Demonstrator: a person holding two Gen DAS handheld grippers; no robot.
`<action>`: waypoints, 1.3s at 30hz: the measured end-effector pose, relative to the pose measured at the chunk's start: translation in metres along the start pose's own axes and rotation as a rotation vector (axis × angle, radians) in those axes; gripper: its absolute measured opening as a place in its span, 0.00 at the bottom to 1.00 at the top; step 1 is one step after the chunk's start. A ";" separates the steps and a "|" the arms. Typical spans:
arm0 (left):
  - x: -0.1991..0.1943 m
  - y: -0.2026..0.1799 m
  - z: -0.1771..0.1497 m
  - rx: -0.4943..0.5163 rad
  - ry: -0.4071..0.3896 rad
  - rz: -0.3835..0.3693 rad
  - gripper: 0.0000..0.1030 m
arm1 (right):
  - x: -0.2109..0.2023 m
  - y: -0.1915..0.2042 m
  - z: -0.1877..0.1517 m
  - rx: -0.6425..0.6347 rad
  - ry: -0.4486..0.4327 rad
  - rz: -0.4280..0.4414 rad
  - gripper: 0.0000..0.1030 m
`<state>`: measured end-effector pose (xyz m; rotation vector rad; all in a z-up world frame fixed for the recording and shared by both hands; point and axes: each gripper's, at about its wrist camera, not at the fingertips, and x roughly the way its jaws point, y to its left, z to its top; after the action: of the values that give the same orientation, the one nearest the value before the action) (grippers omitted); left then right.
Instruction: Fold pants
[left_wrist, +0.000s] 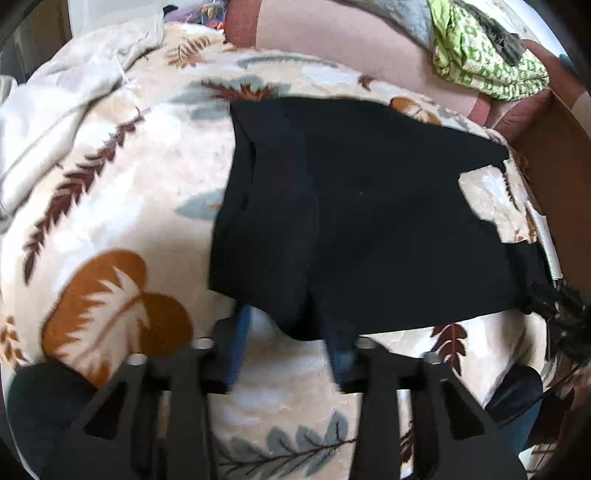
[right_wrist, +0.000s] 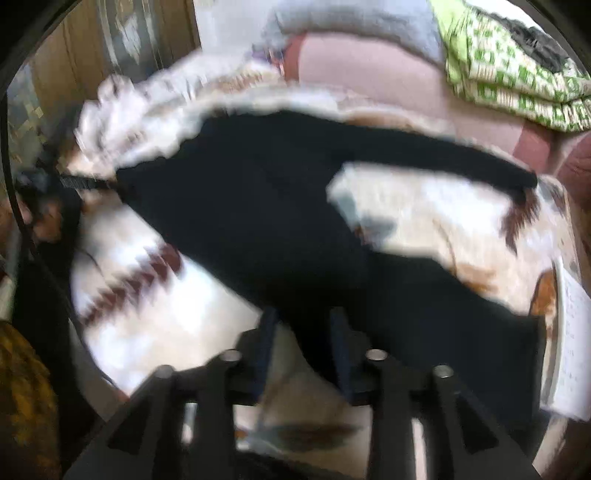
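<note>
Left fingers (left_wrist: 242, 325) apparently gripping black pants (left_wrist: 369, 206), right fingers (right_wrist: 267, 328) likewise, blurred, leaf-print blanket (left_wrist: 110, 184) beneath, green cloth (left_wrist: 487, 62) beyond.

Leaf-print blanket (left_wrist: 122, 206) covers bed; pink cushion (left_wrist: 332, 48) and green patterned cloth (left_wrist: 487, 62) beyond; possibly wooden panelling (right_wrist: 70, 70), blurred, far left.

No readable text, labels or numbers anywhere. The white paper (right_wrist: 574, 343) at the bed's edge shows faint marks, way too blurry to make out.
</note>
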<state>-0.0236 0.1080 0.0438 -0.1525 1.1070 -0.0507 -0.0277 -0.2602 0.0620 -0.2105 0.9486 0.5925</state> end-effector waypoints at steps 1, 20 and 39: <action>-0.003 0.001 0.004 0.003 -0.017 -0.003 0.59 | -0.006 -0.002 0.008 0.013 -0.036 0.009 0.49; 0.074 -0.001 0.162 0.359 -0.072 -0.068 0.82 | 0.151 -0.038 0.206 -0.274 0.068 -0.107 0.72; 0.127 -0.041 0.188 0.616 0.038 -0.112 0.06 | 0.178 -0.024 0.203 -0.353 0.094 -0.050 0.09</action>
<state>0.2025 0.0709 0.0191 0.3398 1.0739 -0.4906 0.2060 -0.1265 0.0325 -0.5799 0.9213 0.7070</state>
